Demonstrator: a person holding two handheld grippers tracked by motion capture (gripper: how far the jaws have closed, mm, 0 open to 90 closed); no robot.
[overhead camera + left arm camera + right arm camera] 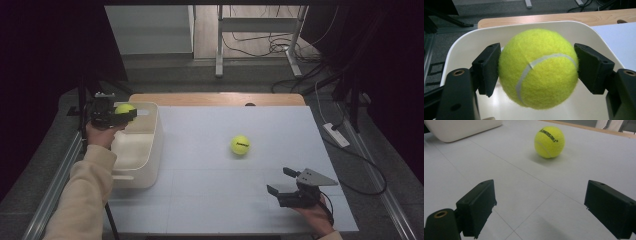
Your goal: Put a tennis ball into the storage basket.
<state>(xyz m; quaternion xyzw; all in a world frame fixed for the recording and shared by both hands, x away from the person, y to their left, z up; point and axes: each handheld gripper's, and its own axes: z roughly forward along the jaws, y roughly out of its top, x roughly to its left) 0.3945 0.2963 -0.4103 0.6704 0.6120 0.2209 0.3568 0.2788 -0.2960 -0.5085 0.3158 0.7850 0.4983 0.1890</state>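
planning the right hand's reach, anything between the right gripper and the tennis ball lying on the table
Nothing: from the right gripper to the loose tennis ball lies bare white table, as the right gripper view shows.

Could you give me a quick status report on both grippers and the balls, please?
Left gripper shut on held ball, above the white bin. Right gripper open, low over the table, empty. Second ball on the table ahead, path clear.
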